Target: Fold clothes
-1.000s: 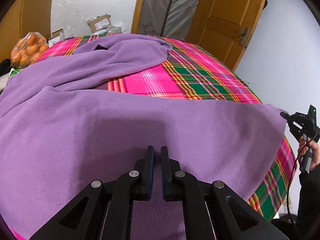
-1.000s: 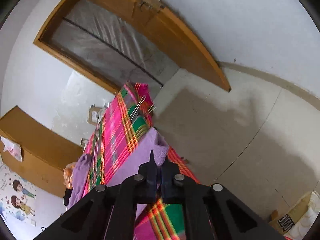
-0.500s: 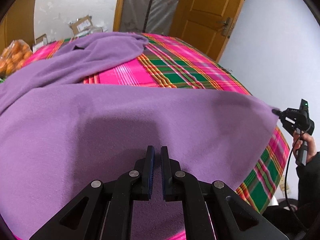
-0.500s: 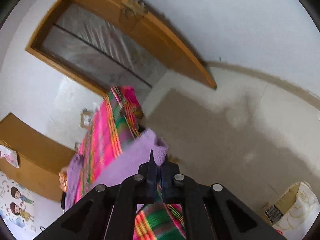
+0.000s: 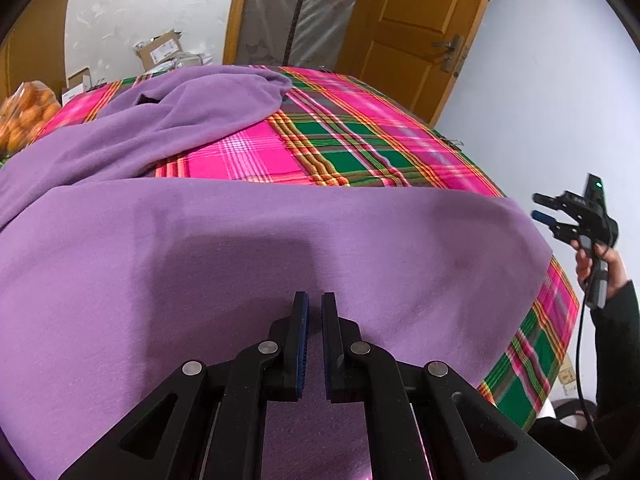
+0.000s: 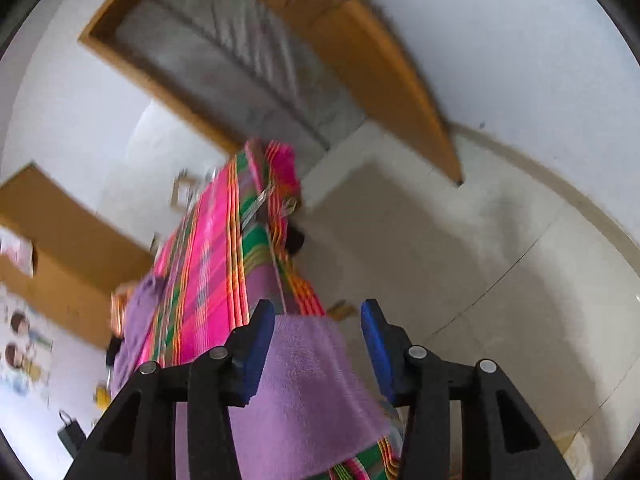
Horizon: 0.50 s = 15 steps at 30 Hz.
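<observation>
A large purple garment point(image 5: 280, 248) lies spread over the table with its pink and green plaid cover point(image 5: 360, 140), one end bunched at the far side. My left gripper point(image 5: 311, 304) is low over the near edge, shut on the purple cloth. In the left wrist view my right gripper point(image 5: 540, 207) hangs past the table's right edge, its jaws apart and clear of the garment's corner. In the right wrist view the right gripper point(image 6: 318, 316) has its jaws opening. The corner of the purple garment point(image 6: 304, 380) lies loose between them, with the right pad well clear of it.
A wooden door point(image 5: 416, 20) and a plastic-covered doorway stand behind the table. Cardboard boxes point(image 5: 160, 46) and a bag of oranges point(image 5: 24, 112) sit at the far left. A person's hand point(image 5: 600, 256) holds the right gripper over pale floor point(image 6: 460, 240).
The right jaws have opened and let go of the garment's corner, which now rests slack at the table's right edge. The left gripper stays shut in place.
</observation>
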{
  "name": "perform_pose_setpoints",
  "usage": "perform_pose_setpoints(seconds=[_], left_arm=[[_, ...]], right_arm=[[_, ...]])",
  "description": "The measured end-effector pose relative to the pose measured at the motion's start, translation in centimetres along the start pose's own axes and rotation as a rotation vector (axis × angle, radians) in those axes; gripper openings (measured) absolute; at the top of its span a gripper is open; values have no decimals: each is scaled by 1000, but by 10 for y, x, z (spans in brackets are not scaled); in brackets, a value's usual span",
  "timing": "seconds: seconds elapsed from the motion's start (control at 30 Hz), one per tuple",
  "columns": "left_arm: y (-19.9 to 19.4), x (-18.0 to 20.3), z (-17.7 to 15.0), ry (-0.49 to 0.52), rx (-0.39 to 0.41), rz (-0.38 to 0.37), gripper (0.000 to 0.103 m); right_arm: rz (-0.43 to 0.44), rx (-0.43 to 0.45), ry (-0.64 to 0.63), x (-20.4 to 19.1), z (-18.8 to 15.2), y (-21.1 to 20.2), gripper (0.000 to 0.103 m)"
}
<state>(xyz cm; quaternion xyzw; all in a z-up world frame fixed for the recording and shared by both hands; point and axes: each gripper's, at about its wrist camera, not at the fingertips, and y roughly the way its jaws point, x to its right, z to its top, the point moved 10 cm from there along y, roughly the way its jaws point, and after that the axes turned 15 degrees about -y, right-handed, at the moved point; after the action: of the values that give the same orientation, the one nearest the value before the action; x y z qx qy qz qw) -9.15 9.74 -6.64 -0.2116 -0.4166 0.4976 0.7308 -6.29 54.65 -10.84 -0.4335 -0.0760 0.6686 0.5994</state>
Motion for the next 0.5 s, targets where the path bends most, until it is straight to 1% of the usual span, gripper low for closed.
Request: perform_pose_setpoints(seconds=[0.07, 0.13, 0.17, 0.2, 0.23, 0.27, 0.37, 0.43, 0.5], left_arm=[[1, 0, 0, -2, 0, -1, 5], [1, 0, 1, -5, 0, -3, 5], [2, 1, 1, -5, 0, -3, 5], [2, 1, 1, -4, 1, -2, 5], [2, 1, 2, -3, 1, -1, 5], [2, 1, 2, -2, 2, -1, 5], [2, 1, 2, -1, 2, -4, 7], [2, 1, 2, 1, 3, -4, 7], [2, 1, 1, 5, 4, -2, 7]], right_arm=[[44, -49, -27, -10, -5, 15, 47], [67, -83, -44, -18, -11, 25, 46], [78, -101, -53, -22, -14, 30, 43], [90, -118, -61, -26, -18, 36, 38], [99, -118, -71, -30, -18, 37, 25], [106, -105, -83, -34, -16, 35, 17], [55, -80, -140, -41, -11, 31, 7], [39, -60, -136, -41, -8, 27, 5], [45, -33, -120, -41, -2, 23, 5]])
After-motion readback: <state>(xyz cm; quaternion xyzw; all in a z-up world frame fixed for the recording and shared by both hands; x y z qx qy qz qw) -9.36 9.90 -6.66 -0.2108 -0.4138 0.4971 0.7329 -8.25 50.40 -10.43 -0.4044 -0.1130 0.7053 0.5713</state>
